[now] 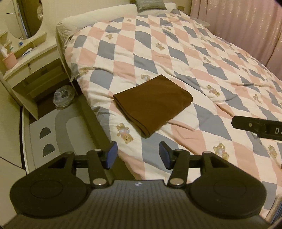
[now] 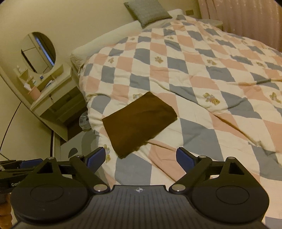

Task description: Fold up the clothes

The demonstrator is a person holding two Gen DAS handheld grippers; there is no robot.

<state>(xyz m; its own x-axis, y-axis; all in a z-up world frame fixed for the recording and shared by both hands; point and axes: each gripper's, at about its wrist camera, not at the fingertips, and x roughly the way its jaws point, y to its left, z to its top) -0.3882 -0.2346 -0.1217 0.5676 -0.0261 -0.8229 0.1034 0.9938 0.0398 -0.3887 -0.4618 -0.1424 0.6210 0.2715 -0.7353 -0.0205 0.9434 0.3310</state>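
A brown garment point(image 1: 152, 104) lies folded into a neat rectangle on the checked quilt point(image 1: 202, 74), close to the bed's left edge. In the right wrist view the same folded garment point(image 2: 139, 123) rests ahead of the fingers. My left gripper point(image 1: 138, 155) is open above the quilt, short of the garment's near corner, with nothing between its blue pads. My right gripper point(image 2: 141, 158) is open too, held apart from the garment and empty. A finger of the right gripper point(image 1: 255, 126) pokes in from the right edge of the left wrist view.
The bed's quilt point(image 2: 211, 79) has pink, blue and cream diamonds with bears. A grey pillow point(image 2: 147, 12) sits at the head. A cream dresser point(image 1: 33, 65) with a round mirror stands to the left, a bin point(image 1: 63, 96) on the floor beside it. Pink curtains point(image 1: 246, 22) hang far right.
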